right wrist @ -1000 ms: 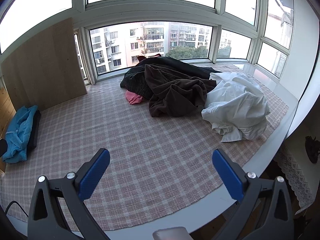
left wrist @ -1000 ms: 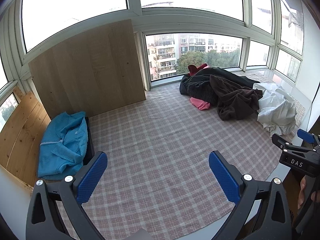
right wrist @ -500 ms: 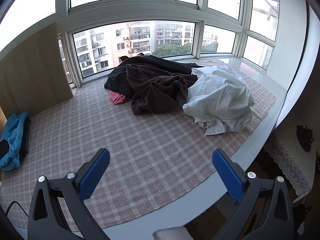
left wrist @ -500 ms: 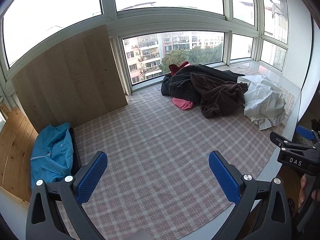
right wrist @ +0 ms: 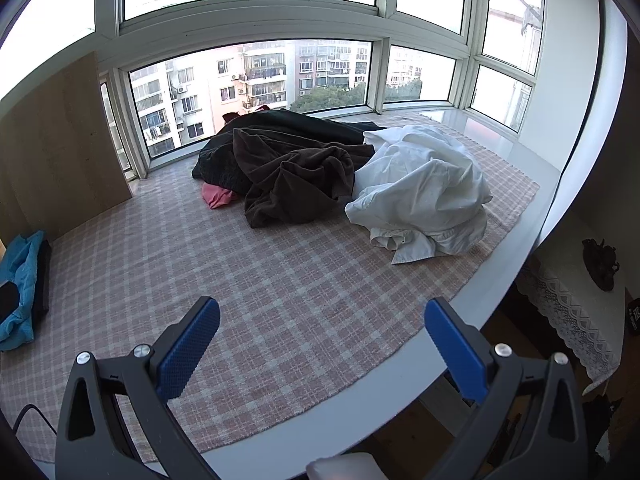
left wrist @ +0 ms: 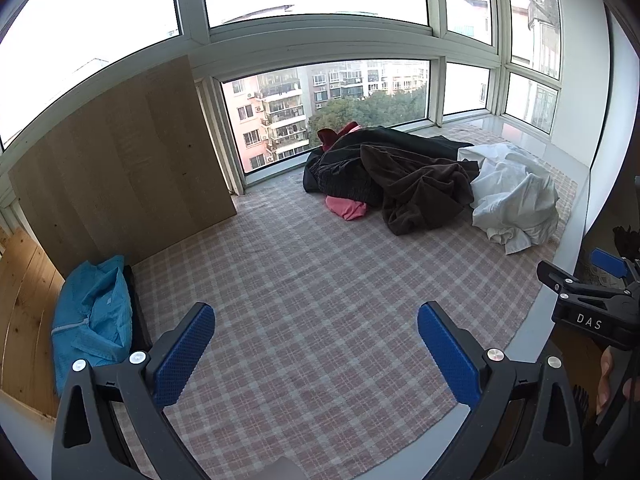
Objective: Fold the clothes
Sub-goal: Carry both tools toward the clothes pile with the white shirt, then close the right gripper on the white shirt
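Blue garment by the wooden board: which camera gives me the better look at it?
The left wrist view. There the blue garment shows nearly whole, lying on a dark item at the mat's left edge. The right wrist view catches only a slice of it, squeezed against the left border of the frame.

left gripper (left wrist: 316, 340): jaws wide apart, empty | right gripper (right wrist: 322, 336): jaws wide apart, empty

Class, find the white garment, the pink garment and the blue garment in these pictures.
white garment (right wrist: 420, 184), right wrist view, middle of the crumpled heap
pink garment (right wrist: 216, 196), right wrist view, exposed end
blue garment (left wrist: 94, 316), left wrist view, centre
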Motion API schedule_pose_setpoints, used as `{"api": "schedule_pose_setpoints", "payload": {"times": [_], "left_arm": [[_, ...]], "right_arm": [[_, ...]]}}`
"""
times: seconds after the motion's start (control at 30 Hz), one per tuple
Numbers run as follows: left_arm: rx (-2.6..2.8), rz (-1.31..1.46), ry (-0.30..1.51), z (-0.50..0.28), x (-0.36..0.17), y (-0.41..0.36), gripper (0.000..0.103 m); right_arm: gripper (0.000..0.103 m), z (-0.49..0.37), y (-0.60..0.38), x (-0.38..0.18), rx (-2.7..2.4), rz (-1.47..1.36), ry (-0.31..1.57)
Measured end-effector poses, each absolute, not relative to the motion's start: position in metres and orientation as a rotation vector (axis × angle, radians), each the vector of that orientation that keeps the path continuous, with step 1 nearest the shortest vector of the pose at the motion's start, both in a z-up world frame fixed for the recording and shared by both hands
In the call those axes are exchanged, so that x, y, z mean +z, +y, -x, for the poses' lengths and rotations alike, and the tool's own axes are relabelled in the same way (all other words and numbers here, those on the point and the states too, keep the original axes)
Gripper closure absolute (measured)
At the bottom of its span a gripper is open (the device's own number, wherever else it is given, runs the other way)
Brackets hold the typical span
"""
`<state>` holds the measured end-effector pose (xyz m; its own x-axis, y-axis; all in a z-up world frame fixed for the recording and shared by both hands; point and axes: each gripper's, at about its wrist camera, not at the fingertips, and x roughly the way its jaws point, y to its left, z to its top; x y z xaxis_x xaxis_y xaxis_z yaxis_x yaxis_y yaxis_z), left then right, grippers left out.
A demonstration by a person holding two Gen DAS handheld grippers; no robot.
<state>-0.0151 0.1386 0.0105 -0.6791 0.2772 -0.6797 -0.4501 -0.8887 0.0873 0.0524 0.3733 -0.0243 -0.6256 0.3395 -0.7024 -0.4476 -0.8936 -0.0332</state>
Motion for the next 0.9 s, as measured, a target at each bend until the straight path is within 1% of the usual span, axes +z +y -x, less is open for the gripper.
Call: {"api": "schedule_pose_setpoints", "payload": {"times": [0.27,0.47,0.57,0.7,0.9], "left_arm": [[2.5,0.968,0.355,0.017,0.008,0.157,0.001],[2.482,0.967,0.38,0.021,0.006,0.179,0.001],[2.48,0.978,0.38,0.027,0.003,0.191,0.001],[2.479,0.992,0.37,0.039,0.0,0.211,0.001],[2.497,0.992,0.4,0.059,-0.003,0.251,0.001]], "right_arm": [[0.0,-0.06,0.391,-0.026,2.449,1.036,0.2],[0.0,-0.069,0.417,-0.031,2.482,0.987,0.24],[0.0,-0.071,0.428,-0.032,2.513,0.945,0.194],[0.0,-0.059,0.446,-0.031,2.532,0.943,0.113],[0.0,-0.016,0.496,-0.035,2.616,1.024,0.143]]}}
